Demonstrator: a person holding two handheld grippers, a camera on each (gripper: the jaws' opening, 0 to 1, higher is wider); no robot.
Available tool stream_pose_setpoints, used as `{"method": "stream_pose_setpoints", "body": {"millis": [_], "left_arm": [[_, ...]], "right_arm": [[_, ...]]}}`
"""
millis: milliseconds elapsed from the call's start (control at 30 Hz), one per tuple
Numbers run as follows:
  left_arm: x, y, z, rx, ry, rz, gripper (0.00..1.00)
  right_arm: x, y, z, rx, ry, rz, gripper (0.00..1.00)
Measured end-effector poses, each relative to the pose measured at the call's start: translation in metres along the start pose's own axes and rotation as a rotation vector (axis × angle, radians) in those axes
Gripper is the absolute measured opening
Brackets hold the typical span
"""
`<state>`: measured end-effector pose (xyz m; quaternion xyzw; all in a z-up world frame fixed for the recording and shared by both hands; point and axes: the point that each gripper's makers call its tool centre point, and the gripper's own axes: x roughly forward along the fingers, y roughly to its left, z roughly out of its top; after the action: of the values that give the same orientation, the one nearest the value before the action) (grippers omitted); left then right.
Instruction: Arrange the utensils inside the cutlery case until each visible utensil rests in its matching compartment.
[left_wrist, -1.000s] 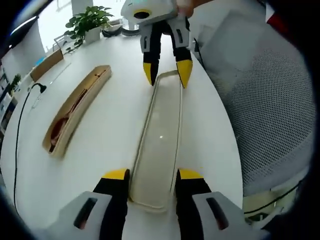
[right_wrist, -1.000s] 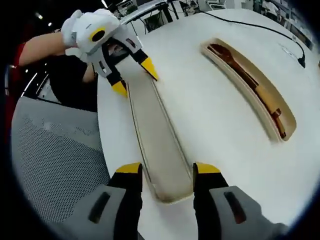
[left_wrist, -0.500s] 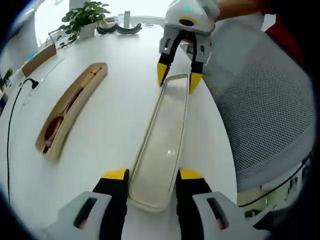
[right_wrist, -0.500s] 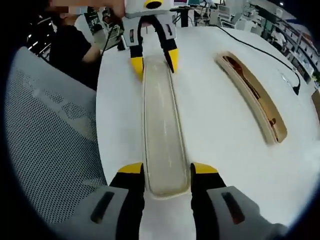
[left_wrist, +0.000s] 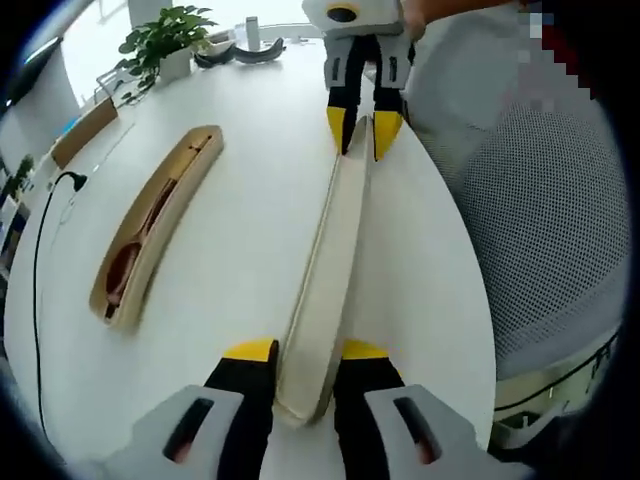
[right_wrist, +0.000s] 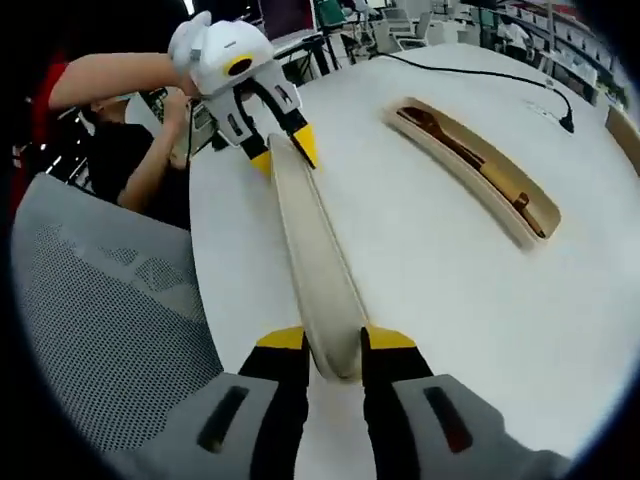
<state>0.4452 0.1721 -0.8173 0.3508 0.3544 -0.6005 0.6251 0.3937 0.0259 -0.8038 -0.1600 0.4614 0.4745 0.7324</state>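
Observation:
A long cream lid (left_wrist: 335, 240) of the cutlery case stands tilted on its long edge over the white table (left_wrist: 240, 270). My left gripper (left_wrist: 305, 352) is shut on its near end. My right gripper (left_wrist: 360, 122) is shut on the far end. In the right gripper view the lid (right_wrist: 310, 240) runs from my right gripper (right_wrist: 335, 340) up to my left gripper (right_wrist: 283, 150). The open wooden case tray (left_wrist: 155, 225) lies apart on the left with brown wooden utensils (left_wrist: 125, 265) inside. It also appears as the case tray (right_wrist: 470, 165) on the right.
A grey mesh chair (left_wrist: 540, 230) stands by the table's right edge, seen as the chair (right_wrist: 100, 320). A black cable (left_wrist: 45, 230) runs along the left side. A potted plant (left_wrist: 170, 40) sits at the far end. A person's arm (right_wrist: 110, 75) holds the left gripper.
Both grippers have shut on the ends of the lid. The lid has turned from lying flat to standing on its edge.

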Motion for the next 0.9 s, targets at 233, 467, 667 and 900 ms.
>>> {"method": "stream_pose_setpoints", "body": {"millis": [233, 467, 667, 900], "left_arm": [[0.000, 0.002, -0.001, 0.030, 0.019, -0.028, 0.08], [0.000, 0.002, -0.003, 0.060, 0.026, -0.040, 0.07], [-0.001, 0.002, -0.003, 0.065, 0.022, -0.038, 0.06], [-0.002, 0.001, -0.003, 0.091, -0.015, -0.015, 0.08]], "right_arm": [[-0.005, -0.022, 0.003, -0.143, -0.003, -0.098, 0.13], [0.002, -0.031, -0.006, -0.127, 0.014, -0.099, 0.13], [0.005, -0.036, -0.003, -0.181, -0.011, -0.088, 0.06], [-0.007, -0.020, 0.016, -0.149, -0.116, 0.040, 0.05]]}}
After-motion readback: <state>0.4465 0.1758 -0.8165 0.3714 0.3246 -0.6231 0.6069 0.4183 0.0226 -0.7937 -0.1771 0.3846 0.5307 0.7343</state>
